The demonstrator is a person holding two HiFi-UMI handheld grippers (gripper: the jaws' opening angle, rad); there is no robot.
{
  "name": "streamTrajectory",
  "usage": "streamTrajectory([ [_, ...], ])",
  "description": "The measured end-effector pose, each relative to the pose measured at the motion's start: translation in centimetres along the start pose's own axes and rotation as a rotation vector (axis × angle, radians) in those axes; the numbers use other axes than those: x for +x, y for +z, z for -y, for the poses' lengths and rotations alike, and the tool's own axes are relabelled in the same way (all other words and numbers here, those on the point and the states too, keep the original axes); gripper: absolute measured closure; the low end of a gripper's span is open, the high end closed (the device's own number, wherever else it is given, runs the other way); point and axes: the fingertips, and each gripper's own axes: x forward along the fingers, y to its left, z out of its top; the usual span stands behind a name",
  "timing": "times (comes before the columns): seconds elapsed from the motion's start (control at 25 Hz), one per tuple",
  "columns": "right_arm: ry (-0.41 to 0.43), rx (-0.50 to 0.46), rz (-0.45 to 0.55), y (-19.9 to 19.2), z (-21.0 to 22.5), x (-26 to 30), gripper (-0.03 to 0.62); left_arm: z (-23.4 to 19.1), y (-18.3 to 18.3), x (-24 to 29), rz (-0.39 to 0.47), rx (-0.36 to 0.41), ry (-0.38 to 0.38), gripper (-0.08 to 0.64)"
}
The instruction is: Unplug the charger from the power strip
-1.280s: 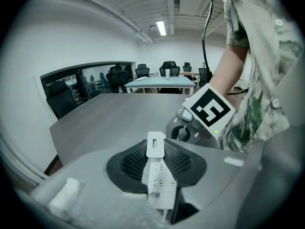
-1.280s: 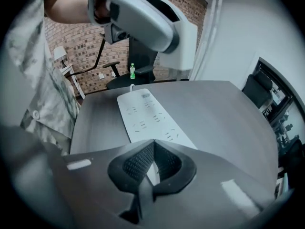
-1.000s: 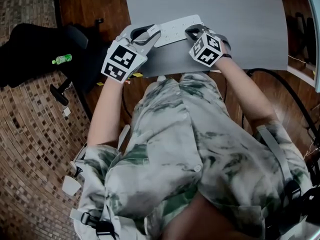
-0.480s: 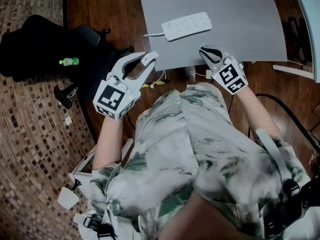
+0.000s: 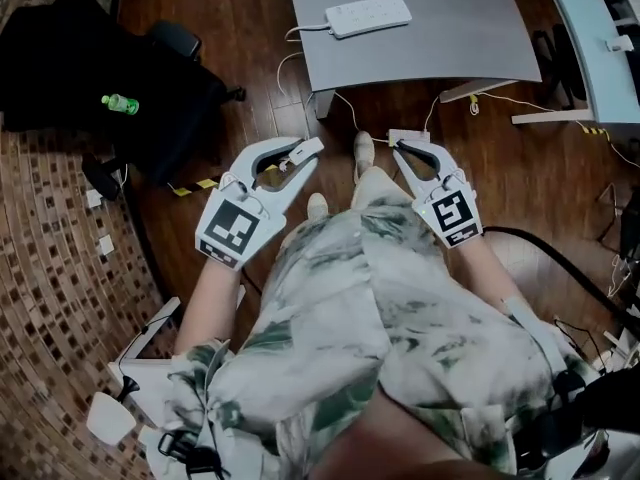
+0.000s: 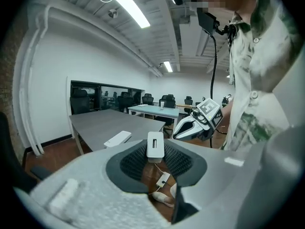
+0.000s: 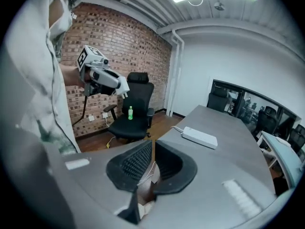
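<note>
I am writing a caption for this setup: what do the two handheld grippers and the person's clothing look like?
The left gripper and the right gripper match: pale grey curved fingers, black ribbed pads inside, and a cube with black-and-white square markers at the back. The shirt is pale with green blotches and leaves the forearms bare.

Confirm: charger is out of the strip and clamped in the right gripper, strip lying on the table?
Wrong gripper. The charger is clamped in the left gripper, as the left gripper view shows. The right gripper has its jaws together on nothing. The rest holds: the charger is out of the strip, which lies on the table.
</note>
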Motion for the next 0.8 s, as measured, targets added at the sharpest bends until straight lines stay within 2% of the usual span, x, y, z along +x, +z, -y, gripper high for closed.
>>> streamTrajectory([
  [0.16, 0.007, -0.034, 0.01, 0.0, -3.3, -3.7, 0.565, 4.3, 0.0, -1.3, 0.032, -0.009, -0.03, 0.451],
  [0.4, -0.025, -0.016, 0.054, -1.4, -5.9, -8.9, 0.565, 11.3, 0.7, -1.7, 0.048, 0.005, -0.054, 0.451],
  [0.6, 0.015, -0.044, 0.097, -4.6, -7.8, -15.2, 0.565, 18.2, 2.1, -0.6, 0.035, 0.031, -0.014, 0.451],
  [0.8, 0.047, -0.024, 0.115, -9.5, -10.5, -21.9, 0.566, 26.6, 2.4, -1.4, 0.013, -0.02, 0.039, 0.451],
])
